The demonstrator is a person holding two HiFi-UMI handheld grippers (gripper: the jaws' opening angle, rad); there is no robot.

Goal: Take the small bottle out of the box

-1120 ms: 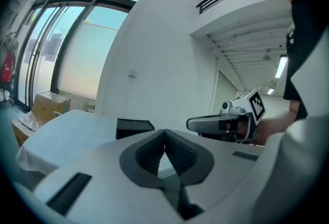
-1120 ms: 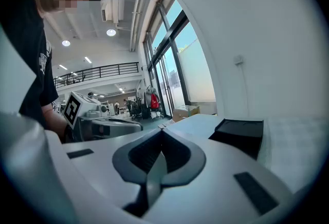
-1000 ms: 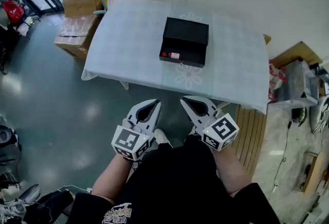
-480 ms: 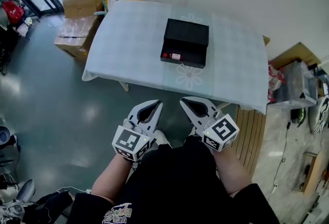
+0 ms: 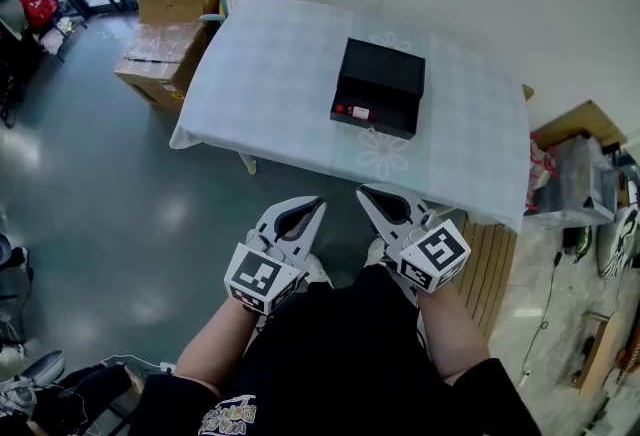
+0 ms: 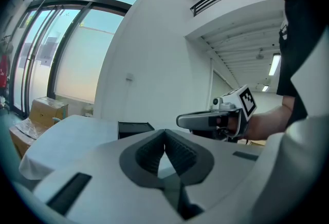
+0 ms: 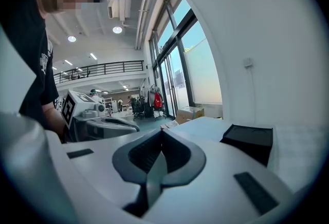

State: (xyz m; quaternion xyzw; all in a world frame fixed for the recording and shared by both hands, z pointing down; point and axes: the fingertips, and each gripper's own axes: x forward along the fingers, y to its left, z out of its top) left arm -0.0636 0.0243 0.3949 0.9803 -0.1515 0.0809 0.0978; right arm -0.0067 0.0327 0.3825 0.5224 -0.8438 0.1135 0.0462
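Left hand-held gripper (image 5: 312,207): jaws clenched tip to tip, nothing between the pads. Right hand-held gripper (image 5: 366,193): same, fully clenched and empty. Both are held side by side in front of the person's body, over the floor, touching nothing and well apart from the box (image 5: 386,72). Small bottle (image 5: 357,111) lies on its side inside the black box, along its near edge. It shows a red end and a pale label. The box sits on the tabletop (image 5: 270,74), toward the right half.
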